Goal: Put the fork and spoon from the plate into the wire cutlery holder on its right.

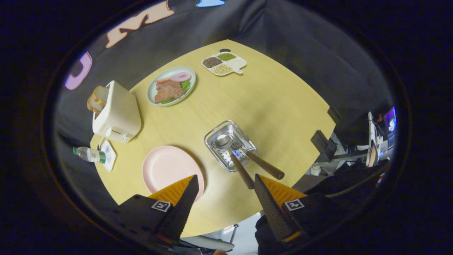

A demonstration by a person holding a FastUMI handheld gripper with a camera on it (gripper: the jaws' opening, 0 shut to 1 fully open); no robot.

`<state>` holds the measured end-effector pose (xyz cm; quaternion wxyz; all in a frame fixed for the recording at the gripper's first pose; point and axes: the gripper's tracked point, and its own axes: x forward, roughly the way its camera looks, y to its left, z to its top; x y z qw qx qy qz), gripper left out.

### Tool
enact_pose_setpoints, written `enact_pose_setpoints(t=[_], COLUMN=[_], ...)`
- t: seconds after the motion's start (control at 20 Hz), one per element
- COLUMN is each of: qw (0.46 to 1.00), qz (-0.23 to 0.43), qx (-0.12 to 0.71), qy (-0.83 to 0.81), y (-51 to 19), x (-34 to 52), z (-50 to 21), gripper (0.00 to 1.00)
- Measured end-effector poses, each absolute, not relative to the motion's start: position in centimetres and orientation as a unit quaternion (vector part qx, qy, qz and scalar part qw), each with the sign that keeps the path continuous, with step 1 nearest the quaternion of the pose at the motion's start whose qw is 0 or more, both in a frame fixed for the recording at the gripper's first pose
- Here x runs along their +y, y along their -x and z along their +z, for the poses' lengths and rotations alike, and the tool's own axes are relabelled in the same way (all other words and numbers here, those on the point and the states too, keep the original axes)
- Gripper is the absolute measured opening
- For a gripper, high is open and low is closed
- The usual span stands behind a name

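The pink plate (166,168) lies bare on the yellow table, just ahead of my left finger. To its right stands the metal cutlery holder (230,144). A spoon (231,152) with a brown handle rests inside it, bowl at the far end. A second brown-handled utensil, the fork (258,161), lies beside the spoon, its head down in the holder and mostly hidden. Both handles stick out over the near rim toward my right finger. My gripper (224,182) hovers high above the table, open, with nothing between its fingers.
A cream toaster (116,113) with bread slices stands at the left. A green plate of meat (171,86) and a divided dish of grains (223,63) sit farther back. A water bottle (88,154) lies on a white coaster (108,156) near the left table edge.
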<state>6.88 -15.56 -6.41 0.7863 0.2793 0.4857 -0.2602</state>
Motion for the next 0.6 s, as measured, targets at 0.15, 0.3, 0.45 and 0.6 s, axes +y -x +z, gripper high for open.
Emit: enact_pose_setpoints(t=[0.15,0.3,0.45,0.6], qw=[0.79,0.808,0.842,0.887], qz=[-0.253,-0.241,-0.232,-0.21], qx=[0.485,0.477,0.442,0.372], qy=[-0.276,-0.249,-0.207,-0.174], y=[-6.8,-6.8,-7.4,-8.9], x=[-15.3,-15.2,-15.8,-16.1], z=[-6.2,-5.9,-5.0,-2.8], gripper=[1.0,1.0,1.0,1.0])
